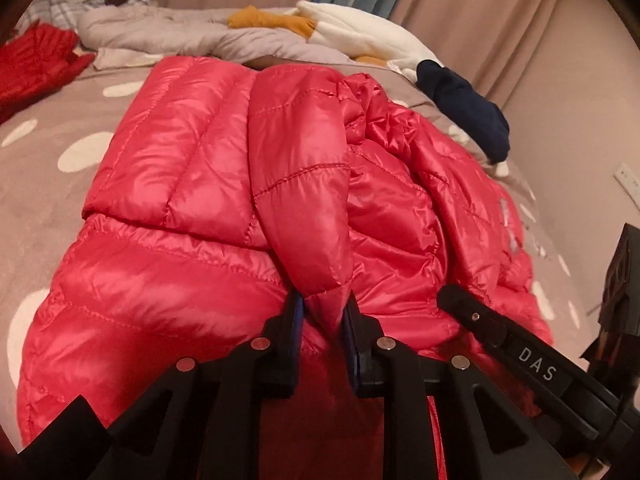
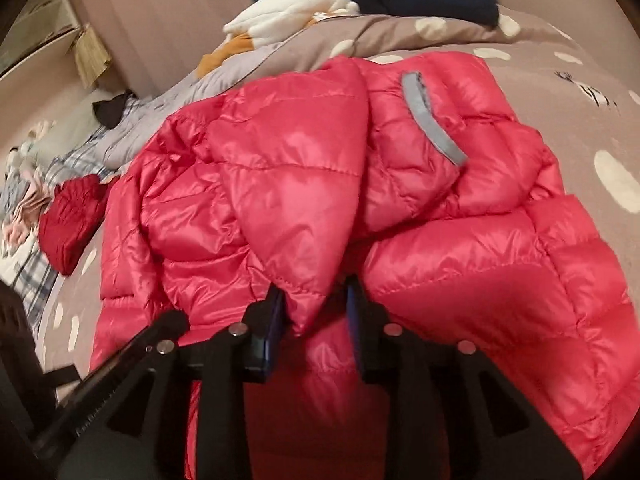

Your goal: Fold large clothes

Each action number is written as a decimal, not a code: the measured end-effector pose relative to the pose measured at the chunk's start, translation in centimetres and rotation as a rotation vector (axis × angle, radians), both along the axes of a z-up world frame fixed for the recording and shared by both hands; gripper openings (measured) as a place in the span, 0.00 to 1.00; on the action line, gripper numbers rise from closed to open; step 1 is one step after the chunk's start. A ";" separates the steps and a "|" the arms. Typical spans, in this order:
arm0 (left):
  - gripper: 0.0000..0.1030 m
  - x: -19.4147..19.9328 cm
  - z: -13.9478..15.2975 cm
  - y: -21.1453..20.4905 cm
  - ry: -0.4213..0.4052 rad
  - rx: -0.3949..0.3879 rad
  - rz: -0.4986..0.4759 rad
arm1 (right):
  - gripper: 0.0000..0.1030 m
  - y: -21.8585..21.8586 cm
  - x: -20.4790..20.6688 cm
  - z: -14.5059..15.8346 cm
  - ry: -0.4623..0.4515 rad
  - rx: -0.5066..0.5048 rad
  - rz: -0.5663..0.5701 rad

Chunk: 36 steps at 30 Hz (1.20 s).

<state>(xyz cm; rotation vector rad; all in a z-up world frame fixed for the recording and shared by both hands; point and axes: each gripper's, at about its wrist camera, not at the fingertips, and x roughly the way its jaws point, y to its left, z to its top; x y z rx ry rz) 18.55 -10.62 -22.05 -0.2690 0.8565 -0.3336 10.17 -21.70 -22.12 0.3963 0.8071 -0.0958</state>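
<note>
A shiny red quilted down jacket lies spread on the bed, partly folded over itself. In the left wrist view my left gripper is shut on the tip of a red sleeve that runs up the middle of the jacket. In the right wrist view a folded corner of the jacket hangs between the pads of my right gripper, touching the left pad with a gap at the right one, so it stands open. A grey trim strip shows on the jacket. The two grippers are close side by side.
The bed has a brown cover with white spots. A darker red garment lies at the left. A grey quilt, a white and mustard fleece and a navy garment lie behind. Beige curtains hang beyond.
</note>
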 end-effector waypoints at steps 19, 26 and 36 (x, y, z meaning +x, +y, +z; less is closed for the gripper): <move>0.24 0.8 -0.9 0.1 0.025 -0.038 0.027 | 0.37 -0.1 0.4 -0.9 -0.032 -0.020 -0.017; 0.33 -0.1 0.1 1.3 0.043 -0.065 0.060 | 0.41 -0.7 -0.3 -1.0 -0.058 0.046 -0.016; 0.76 -5.3 4.5 10.6 -0.071 -0.139 0.340 | 0.81 -2.7 -7.1 3.6 -0.178 0.174 -0.063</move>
